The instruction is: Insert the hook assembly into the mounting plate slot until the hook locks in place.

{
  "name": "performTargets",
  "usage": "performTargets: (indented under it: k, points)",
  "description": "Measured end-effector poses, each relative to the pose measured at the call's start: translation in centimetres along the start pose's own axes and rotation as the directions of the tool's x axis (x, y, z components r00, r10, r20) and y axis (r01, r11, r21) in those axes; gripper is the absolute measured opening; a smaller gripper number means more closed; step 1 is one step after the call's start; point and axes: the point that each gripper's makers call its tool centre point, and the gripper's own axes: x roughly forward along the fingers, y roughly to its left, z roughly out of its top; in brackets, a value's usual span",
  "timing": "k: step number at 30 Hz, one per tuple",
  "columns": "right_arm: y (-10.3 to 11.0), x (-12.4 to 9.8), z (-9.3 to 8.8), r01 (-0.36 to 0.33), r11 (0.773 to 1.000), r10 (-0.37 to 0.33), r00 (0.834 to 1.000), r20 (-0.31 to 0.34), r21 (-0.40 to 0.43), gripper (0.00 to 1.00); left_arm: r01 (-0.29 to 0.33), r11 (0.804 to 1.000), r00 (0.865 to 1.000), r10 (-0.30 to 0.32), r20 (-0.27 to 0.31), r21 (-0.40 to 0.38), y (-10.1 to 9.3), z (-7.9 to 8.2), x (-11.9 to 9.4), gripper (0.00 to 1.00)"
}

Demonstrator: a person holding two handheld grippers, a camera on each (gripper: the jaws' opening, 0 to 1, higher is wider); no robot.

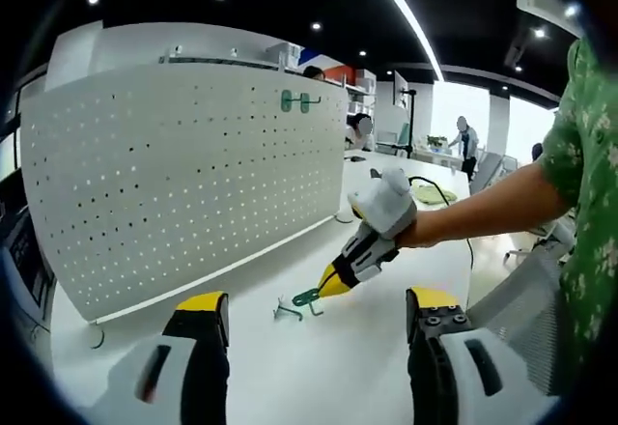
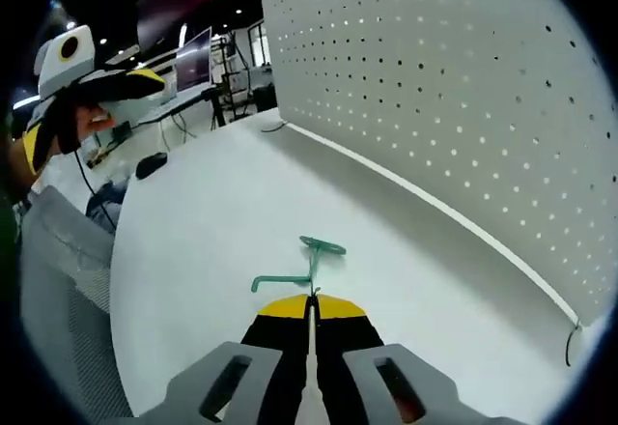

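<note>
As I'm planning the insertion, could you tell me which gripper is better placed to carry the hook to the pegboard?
Right: the right gripper is shut on the green hook; the left gripper is open and empty.

A green wire hook [image 2: 307, 263] lies on the white table, near the upright white pegboard [image 1: 183, 174].

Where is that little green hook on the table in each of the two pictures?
Left gripper view: green hook lies on the white table, lower centre, at the right gripper tips.
Right gripper view: hook centre, just beyond the shut jaws.
Shared landmark: white pegboard.
</note>
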Motion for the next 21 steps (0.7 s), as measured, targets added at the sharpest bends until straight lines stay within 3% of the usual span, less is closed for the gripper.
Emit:
performTargets:
  k: [13, 21]
  points:
    - [3.0, -2.7, 4.0, -0.049, 0.999, 0.049, 0.998, 0.028, 0.010, 0.00, 0.042, 0.994, 0.999, -0.044, 0.024, 0.106, -0.9, 0.6, -0.9, 0.67]
    - [6.3, -5.3, 7.3, -0.117, 0.992, 0.113, 0.991, 0.071, 0.052, 0.00, 0.054, 0.984, 0.997, -0.062, 0.044, 0.167, -1.4, 1.4, -1.9, 0.60]
